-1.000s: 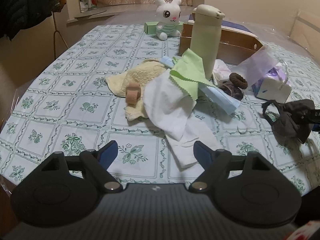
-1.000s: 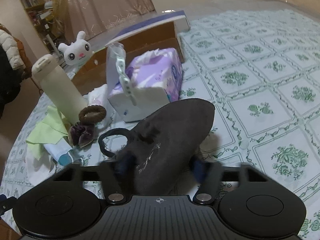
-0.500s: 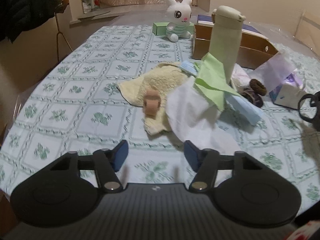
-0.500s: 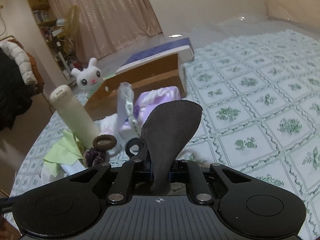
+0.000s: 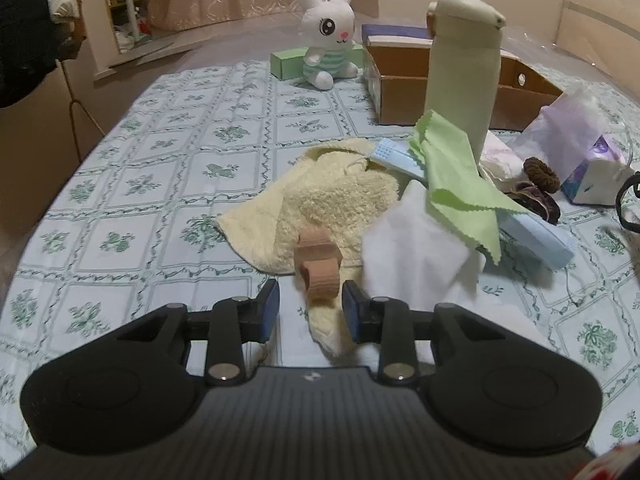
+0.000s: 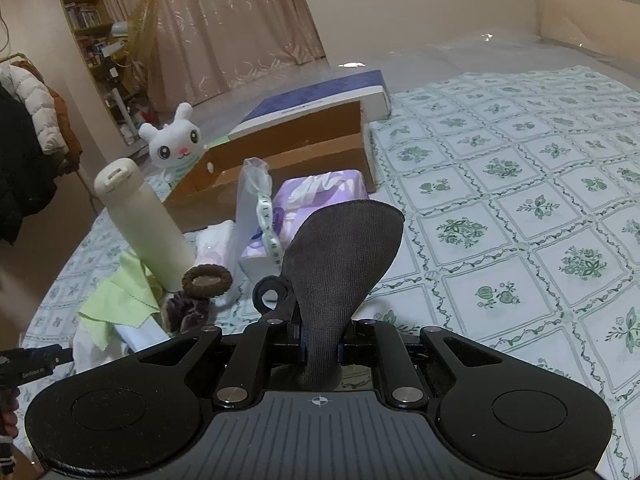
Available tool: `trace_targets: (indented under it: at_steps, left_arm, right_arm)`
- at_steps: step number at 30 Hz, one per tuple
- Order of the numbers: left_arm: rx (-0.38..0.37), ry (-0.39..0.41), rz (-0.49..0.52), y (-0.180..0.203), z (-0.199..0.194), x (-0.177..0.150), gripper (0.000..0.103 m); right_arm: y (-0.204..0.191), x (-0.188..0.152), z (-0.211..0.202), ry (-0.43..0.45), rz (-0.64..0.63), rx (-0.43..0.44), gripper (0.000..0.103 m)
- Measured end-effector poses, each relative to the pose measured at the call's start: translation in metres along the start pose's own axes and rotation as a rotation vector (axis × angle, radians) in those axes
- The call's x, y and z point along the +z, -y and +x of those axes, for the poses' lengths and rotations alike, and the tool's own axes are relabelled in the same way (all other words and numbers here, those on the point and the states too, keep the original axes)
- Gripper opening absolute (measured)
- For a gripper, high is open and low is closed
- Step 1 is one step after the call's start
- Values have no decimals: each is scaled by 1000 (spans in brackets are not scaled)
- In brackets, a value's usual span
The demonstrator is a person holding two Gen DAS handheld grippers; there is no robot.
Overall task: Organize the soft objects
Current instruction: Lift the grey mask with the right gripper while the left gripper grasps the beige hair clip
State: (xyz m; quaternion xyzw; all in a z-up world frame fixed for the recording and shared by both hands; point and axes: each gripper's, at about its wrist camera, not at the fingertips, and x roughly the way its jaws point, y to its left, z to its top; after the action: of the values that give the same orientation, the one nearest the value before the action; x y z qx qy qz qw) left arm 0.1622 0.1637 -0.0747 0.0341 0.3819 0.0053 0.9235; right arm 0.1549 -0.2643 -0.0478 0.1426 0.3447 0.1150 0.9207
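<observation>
We are closing the left tool (image 5: 311, 309) around a ribbed tan band (image 5: 317, 264) on the fluffy yellow towel (image 5: 320, 204) spread over the desk (image 5: 168, 184), pads not yet pressing, while pinching a ribbed dark fabric pouch (image 6: 340, 256), lifted clear, in the right tool (image 6: 322, 350).

Left tongs (image 5: 310, 314): we angle them down toward the desk, jaws closing, blue pads (image 5: 269, 312) still apart with a gap either side of what sits between them, no pad contact visible. Both black finger linkages are drawn in symmetrically.

Right tongs (image 6: 320, 350): we have them pinched tight on dark fabric (image 6: 340, 264), pads almost meeting, linkages drawn in to the centre. They tilt down and forward, with the fabric standing up from the jaws.

At the lower left edge of the right wrist view, part of the left rig shows.
</observation>
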Motion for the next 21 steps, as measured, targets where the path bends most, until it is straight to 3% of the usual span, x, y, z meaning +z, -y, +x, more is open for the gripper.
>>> trace_targets:
  at_steps: [13, 21]
  left_arm:
    - [-31, 27, 13, -9, 2, 8, 5]
    - [-12, 92, 33, -22, -33, 36, 5]
  right_arm:
    - [11, -1, -7, -18, 1, -7, 13]
    - [15, 22, -33, 11, -51, 44, 13]
